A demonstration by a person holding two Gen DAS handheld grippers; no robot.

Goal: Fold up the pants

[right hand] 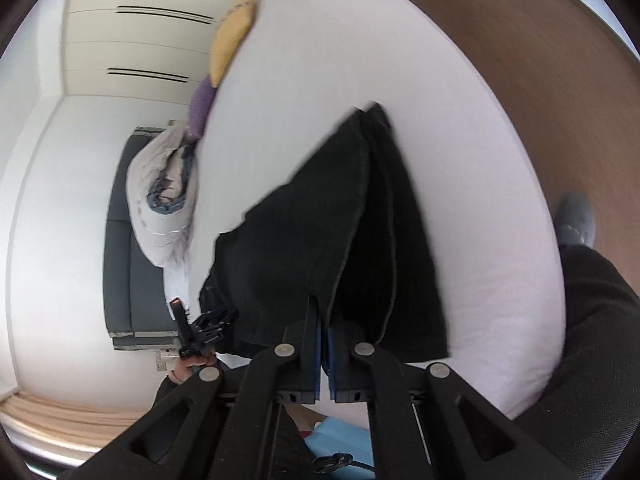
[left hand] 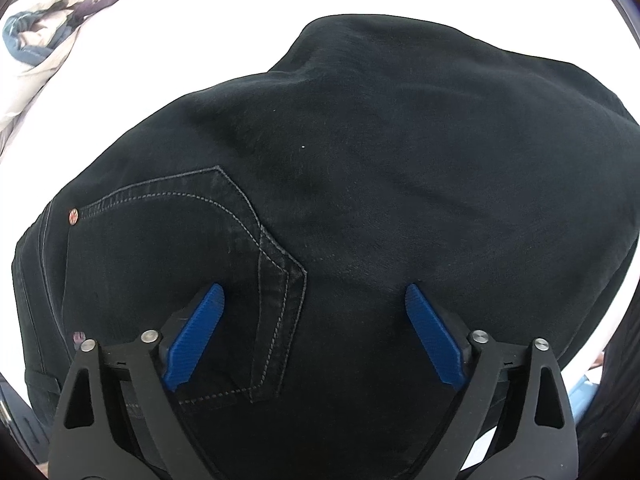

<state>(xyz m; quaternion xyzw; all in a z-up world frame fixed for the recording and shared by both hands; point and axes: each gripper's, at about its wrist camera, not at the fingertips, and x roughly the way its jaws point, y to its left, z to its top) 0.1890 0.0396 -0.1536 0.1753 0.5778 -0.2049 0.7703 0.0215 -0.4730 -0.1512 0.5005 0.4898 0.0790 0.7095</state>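
**A:** Which step is this? The black pants (left hand: 360, 200) are spread on the white bed (right hand: 440, 120), back pocket (left hand: 192, 248) up, with the left gripper (left hand: 316, 300) hovering over it, jaws spread wide and nothing held.

**B:** Mid-fold, probably. The right gripper (right hand: 323, 320) has its jaws pinched on a hem edge, which is lifted. Next the edge likely gets carried across and laid flat. The fabric looks thick, hardly wrinkled.
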